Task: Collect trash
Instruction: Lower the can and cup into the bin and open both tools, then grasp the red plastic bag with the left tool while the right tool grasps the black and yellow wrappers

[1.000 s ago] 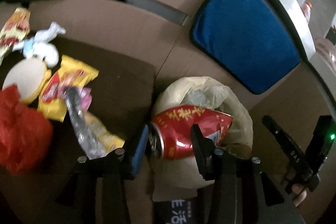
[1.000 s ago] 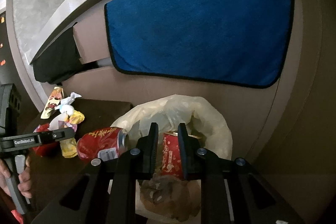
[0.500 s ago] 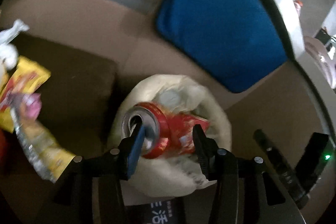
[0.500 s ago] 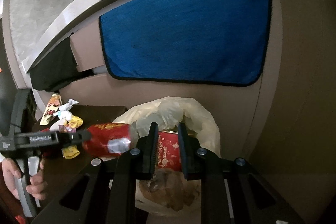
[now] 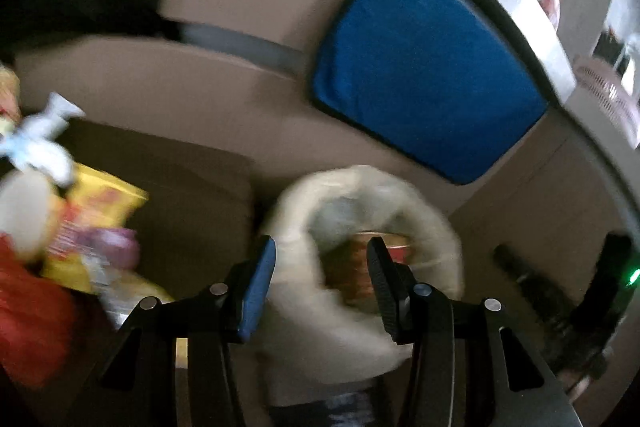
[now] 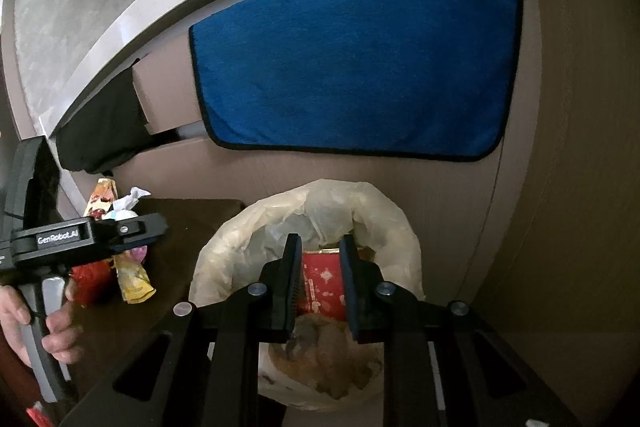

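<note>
Left wrist view: the frame is showing motion blur; the left gripper (image 5: pixel 320 283) is hanging over the mouth of the cream plastic trash bag (image 5: pixel 424 219) with its jaws standing apart and nothing between the pads; inside the bag, a red can (image 5: pixel 360 251) is lying below the fingers, blurred and partly hidden; to the left, on the dark brown table (image 5: pixel 188 195), loose litter is lying in a cluster: a yellow snack wrapper (image 5: pixel 108 195), a white crumpled tissue (image 5: pixel 40 143) and a red plastic bag (image 5: pixel 28 327); a blue cloth (image 5: pixel 420 79) is hanging on the tan panel behind the bag.

Right wrist view: the right gripper (image 6: pixel 320 283) is pointing down into the same trash bag (image 6: pixel 256 239); its jaws are standing narrowly apart; the red can (image 6: pixel 320 283) is showing in the gap between them, deep in the bag; whether the pads are pressing anything, or the bag's near rim is pinched there, cannot be told; at the left edge, a hand (image 6: pixel 36 323) is gripping the handle of the left gripper (image 6: pixel 152 227), whose fingers are reaching over the table (image 6: pixel 192 219) beside the litter; the blue cloth (image 6: pixel 352 67) is filling the upper centre.
</note>
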The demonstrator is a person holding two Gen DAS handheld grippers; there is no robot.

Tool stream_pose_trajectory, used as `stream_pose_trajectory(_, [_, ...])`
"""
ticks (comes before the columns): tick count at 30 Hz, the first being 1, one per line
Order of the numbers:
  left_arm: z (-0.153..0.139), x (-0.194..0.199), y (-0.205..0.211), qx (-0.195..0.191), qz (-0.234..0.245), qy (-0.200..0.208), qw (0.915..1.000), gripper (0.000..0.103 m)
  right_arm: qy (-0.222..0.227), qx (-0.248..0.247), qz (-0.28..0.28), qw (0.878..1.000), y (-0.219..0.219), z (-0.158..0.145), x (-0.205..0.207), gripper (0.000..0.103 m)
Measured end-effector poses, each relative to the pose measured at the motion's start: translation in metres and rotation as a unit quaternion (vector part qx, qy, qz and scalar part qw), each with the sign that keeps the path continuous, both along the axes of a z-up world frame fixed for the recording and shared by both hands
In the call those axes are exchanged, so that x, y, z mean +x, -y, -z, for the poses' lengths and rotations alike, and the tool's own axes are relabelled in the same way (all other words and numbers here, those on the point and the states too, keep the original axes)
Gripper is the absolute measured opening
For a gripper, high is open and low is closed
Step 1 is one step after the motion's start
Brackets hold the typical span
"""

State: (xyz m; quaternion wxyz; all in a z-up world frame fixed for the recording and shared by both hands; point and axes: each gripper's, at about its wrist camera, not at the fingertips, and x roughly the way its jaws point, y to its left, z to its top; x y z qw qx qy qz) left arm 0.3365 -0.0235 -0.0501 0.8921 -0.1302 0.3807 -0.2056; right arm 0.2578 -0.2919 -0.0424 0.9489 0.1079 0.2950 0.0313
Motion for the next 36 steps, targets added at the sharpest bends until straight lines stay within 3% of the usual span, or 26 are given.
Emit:
stream_pose_trajectory(3, [-0.005,-0.01,-0.029,0.027,-0.02,0.018,0.9993,0.05,0.006,0.003,-0.01,1.0,-0.008,-0.001,-0.001,0.019])
stream_pose_trajectory(7, [-0.013,-0.034,-0.09,0.051,-0.085,0.036,0.9945,0.05,0.006,0.011,-0.032,0.999,-0.028,0.0,0.005,0.02])
stream_pose_trajectory(11, [-0.018,-0.061,-0.162,0.066,-0.179,0.046,0.9806,0.05,0.005,0.009,-0.075,0.997,-0.066,0.004,0.016,0.02])
stream_pose_trajectory(15, [-0.014,-0.083,-0.209,0.077,-0.223,0.043,0.9707,0.05,0.002,0.016,-0.143,0.99,-0.119,0.011,0.031,0.024])
stream_pose_trajectory(20, [0.007,-0.099,-0.239,0.095,-0.237,0.023,0.9665,0.05,-0.028,0.004,-0.235,0.972,-0.198,0.03,0.055,0.024])
stream_pose_trajectory(24, [0.029,-0.103,-0.252,0.054,-0.224,-0.011,0.973,0.05,-0.055,-0.014,-0.262,0.963,-0.239,0.048,0.074,0.025])
stream_pose_trajectory(27, [0.042,-0.102,-0.25,0.01,-0.191,-0.025,0.9813,0.05,-0.08,-0.031,-0.261,0.961,-0.253,0.064,0.089,0.025])
stream_pose_trajectory(29, [0.044,-0.099,-0.244,0.0,-0.17,-0.023,0.9851,0.05,-0.095,-0.035,-0.258,0.961,-0.256,0.074,0.096,0.025])
stream_pose_trajectory(34, [0.047,-0.093,-0.237,-0.023,-0.155,-0.022,0.9874,0.05,-0.117,-0.032,-0.253,0.96,-0.251,0.086,0.102,0.024])
stream_pose_trajectory(36, [0.048,-0.086,-0.235,-0.038,-0.154,-0.029,0.9869,0.05,-0.119,-0.027,-0.254,0.959,-0.247,0.084,0.096,0.016])
